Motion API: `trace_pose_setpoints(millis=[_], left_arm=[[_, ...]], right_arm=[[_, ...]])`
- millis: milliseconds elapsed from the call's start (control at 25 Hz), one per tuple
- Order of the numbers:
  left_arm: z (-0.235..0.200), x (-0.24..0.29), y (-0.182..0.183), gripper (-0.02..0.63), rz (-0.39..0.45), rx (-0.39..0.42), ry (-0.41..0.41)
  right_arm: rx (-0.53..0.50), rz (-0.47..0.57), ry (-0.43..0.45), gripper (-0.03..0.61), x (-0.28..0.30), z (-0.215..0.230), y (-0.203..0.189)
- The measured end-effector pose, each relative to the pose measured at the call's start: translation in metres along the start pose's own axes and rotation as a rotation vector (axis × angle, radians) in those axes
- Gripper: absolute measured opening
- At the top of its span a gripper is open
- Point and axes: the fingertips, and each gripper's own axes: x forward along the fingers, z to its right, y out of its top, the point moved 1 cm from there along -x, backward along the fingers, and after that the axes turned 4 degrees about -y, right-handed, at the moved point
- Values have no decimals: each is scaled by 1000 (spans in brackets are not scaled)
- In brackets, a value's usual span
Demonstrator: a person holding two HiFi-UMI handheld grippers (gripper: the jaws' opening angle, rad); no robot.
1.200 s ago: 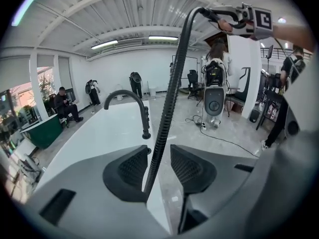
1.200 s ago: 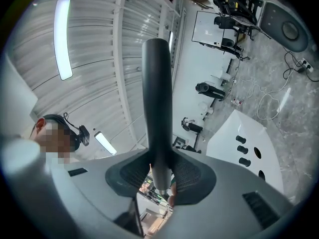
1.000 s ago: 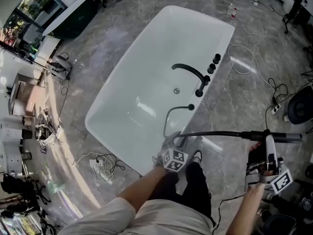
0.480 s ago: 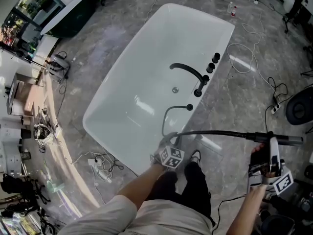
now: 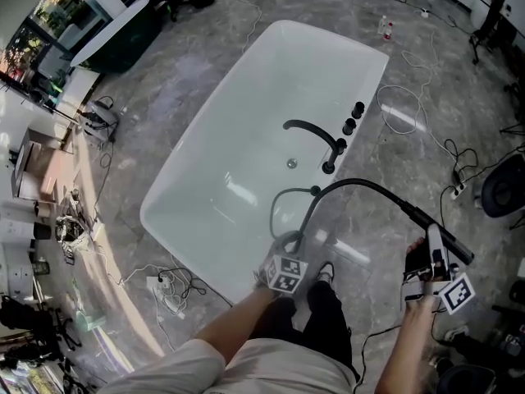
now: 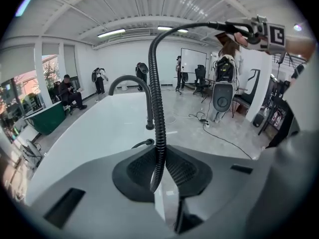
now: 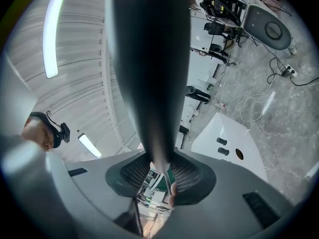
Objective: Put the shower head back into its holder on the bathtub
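Note:
The white bathtub lies ahead, with a black faucet and black knobs on its right rim. A black ribbed hose rises from the rim and arches over to the black shower head. My right gripper is shut on the shower head's handle out to the right of the tub, clear of the rim. My left gripper sits at the tub's near corner. Its jaws have just been closing and now pinch the hose low down. A dark round opening shows on the rim beside two knobs.
Cables loop over the grey marble floor to the right of the tub, and a power strip lies near its left corner. A dark round object stands at the far right. People and chairs are far behind the tub.
My right gripper has sunk, and the shower head now slants instead of lying level. The hose, earlier stretched straight between the grippers, now bows up into an arch. The left gripper stays at the tub corner.

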Motion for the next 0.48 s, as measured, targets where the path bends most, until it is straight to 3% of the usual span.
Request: trace_pose_setpoints(millis=[200,480], left_arm=[[-12,-34,37,60,116,-43,47],[-24,-93,132,60,326,-15,91]], right_arm=[[-4,15,-92,143,-3,24,-1],[19,85,-148,141,-33,38,17]])
